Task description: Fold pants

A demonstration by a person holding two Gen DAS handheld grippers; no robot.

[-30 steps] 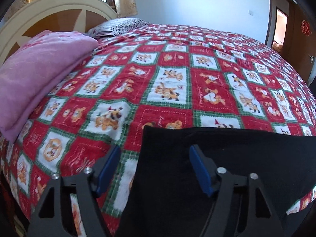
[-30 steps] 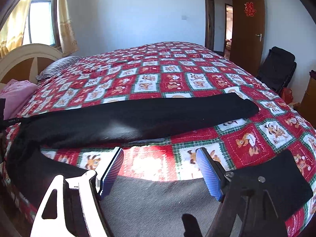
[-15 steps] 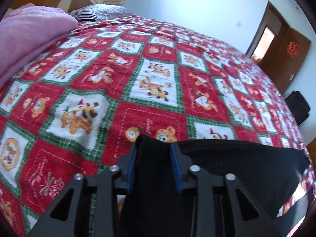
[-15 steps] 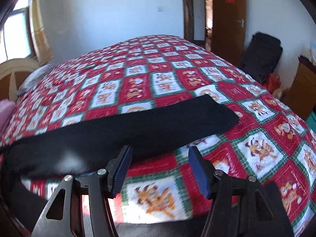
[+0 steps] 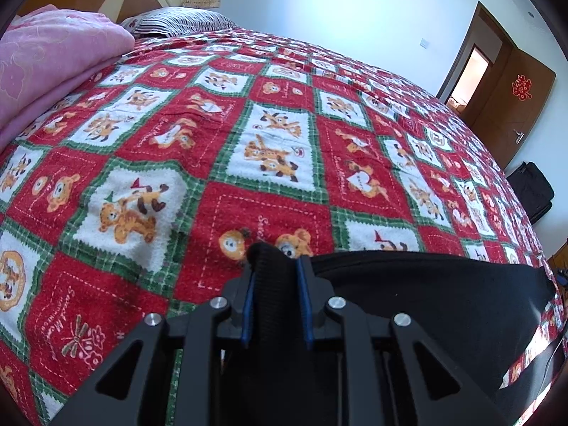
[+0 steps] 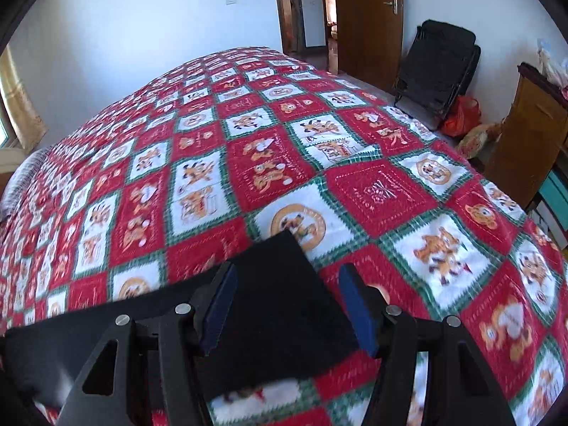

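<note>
Black pants (image 5: pixel 426 301) lie along the near edge of a bed with a red, white and green patterned blanket (image 5: pixel 248 124). My left gripper (image 5: pixel 275 266) is shut on a bunched edge of the pants, which sticks up between the blue pads. In the right wrist view the leg end of the pants (image 6: pixel 280 284) lies flat on the blanket (image 6: pixel 319 142). My right gripper (image 6: pixel 287 277) is open and straddles that leg end, one blue pad on each side, just above the cloth.
A folded pink blanket (image 5: pixel 46 67) and a striped pillow (image 5: pixel 177 23) lie at the head of the bed by the headboard. A black folded chair (image 6: pixel 436 67), a red bag (image 6: pixel 461 117) and a wooden cabinet (image 6: pixel 525 135) stand beyond the bed's foot.
My left gripper closed on the pants' edge and lifted it slightly. My right gripper moved right along the leg to its end and lowered over it, still open.
</note>
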